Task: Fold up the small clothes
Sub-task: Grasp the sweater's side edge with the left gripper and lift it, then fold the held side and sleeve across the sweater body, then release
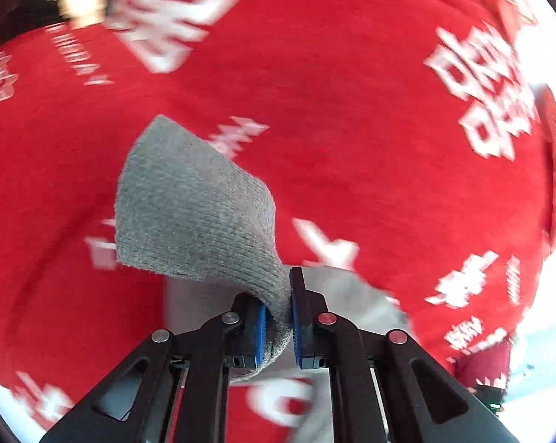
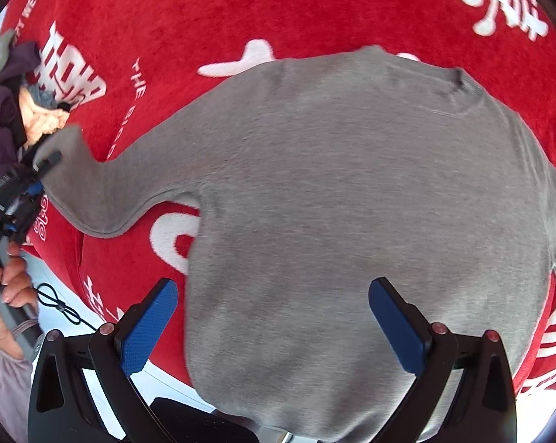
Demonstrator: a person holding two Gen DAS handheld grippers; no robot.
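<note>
Left wrist view: the left gripper point(image 1: 278, 317) is pinched tight on the grey sleeve cuff point(image 1: 196, 214), lifted over the red blanket point(image 1: 351, 147); blurred, so grip depth is unclear, and it might slip.

Right wrist view: the right gripper point(image 2: 274, 325) gapes empty above the grey sweater point(image 2: 333, 203) lying flat.

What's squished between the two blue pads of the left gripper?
The end of the grey sweater's sleeve is pinched in the left gripper, seen in the left wrist view.

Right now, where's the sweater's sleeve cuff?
The sleeve cuff is pinched in the left gripper, raised over the red blanket; in the right wrist view, at far left.
</note>
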